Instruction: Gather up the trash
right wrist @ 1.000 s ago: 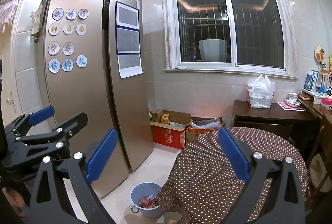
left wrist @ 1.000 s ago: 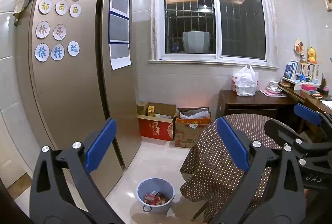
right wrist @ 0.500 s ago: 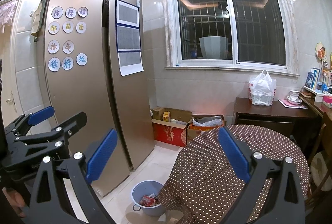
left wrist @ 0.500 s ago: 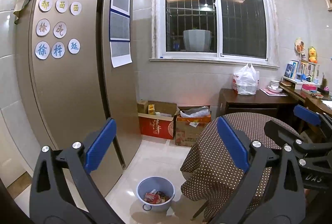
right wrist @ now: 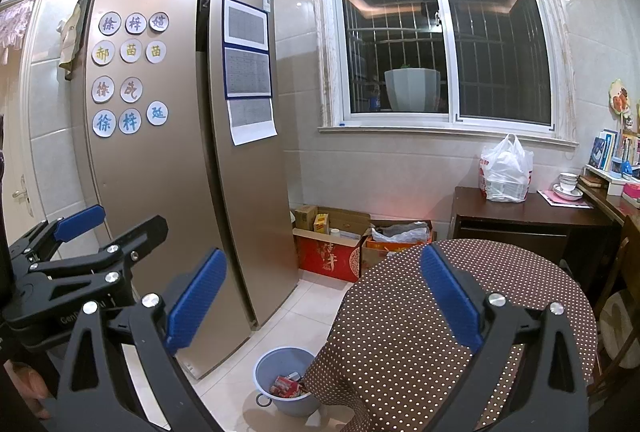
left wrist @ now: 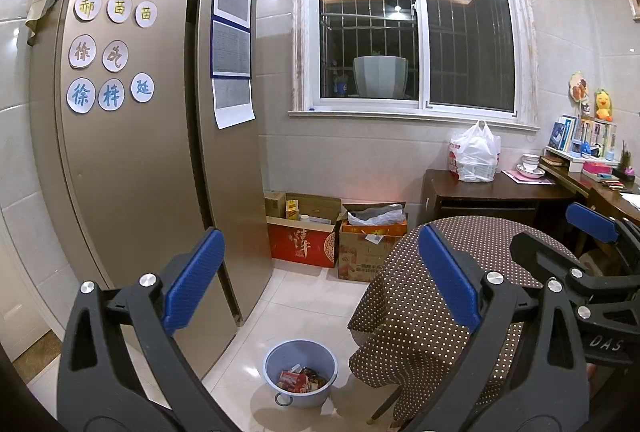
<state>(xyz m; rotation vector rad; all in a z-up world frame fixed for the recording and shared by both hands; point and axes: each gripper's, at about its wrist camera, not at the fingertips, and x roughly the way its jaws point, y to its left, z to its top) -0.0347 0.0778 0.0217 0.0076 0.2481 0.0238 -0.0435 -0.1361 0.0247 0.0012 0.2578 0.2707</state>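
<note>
Both grippers, left (left wrist: 320, 284) and right (right wrist: 324, 296), gape empty. At 6 o'clock the bin (left wrist: 300, 372) holds trash (left wrist: 298, 380); we judge the wrappers light and crushable, and would pinch them at an edge.

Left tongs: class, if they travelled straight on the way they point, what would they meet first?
Probably the cardboard boxes by the wall. The left tongs are open and empty, with bare air ahead; depth is uncertain.

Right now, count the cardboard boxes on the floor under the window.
3: a small brown box nearest the fridge, the open red box beside it, and a brown box with crumpled plastic next to the dotted table. More may be hidden behind that table.
</note>
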